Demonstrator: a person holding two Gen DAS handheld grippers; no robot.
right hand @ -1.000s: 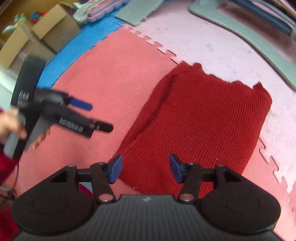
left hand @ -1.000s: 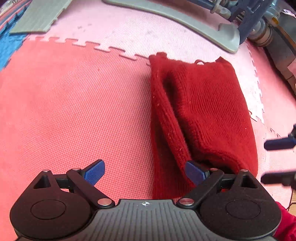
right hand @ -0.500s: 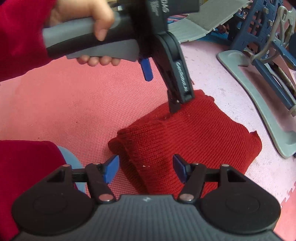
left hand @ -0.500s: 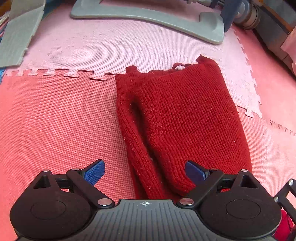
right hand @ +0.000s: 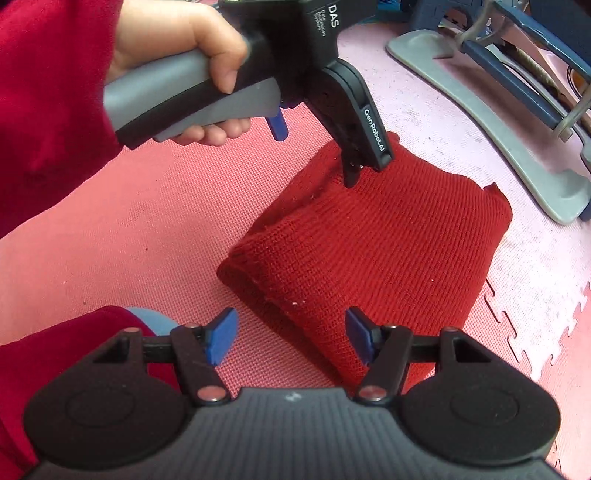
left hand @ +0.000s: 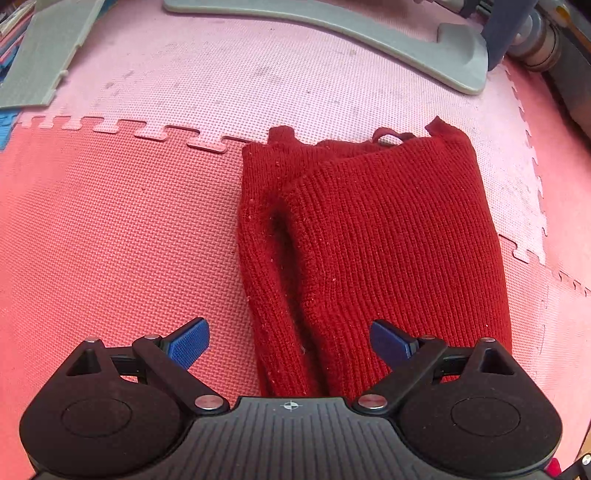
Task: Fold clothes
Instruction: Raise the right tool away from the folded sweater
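Red knit garment [left hand: 388,236] folded into a long bundle, lying across the seam between red and pink foam mat [left hand: 110,240] tiles, long axis running away from both cameras. Left gripper [left hand: 290,341] wide, empty. Right gripper [right hand: 291,334] jaws just opened wider, nothing pinched.

Floor: interlocking foam mats [left hand: 110,236], red near, pale pink beyond, a blue corner at far left. Folded red knit sweater [left hand: 388,236] lies across the red-pink seam. Curved grey base [left hand: 369,33] on pink mat; loose grey mat piece [left hand: 44,55] at upper left.
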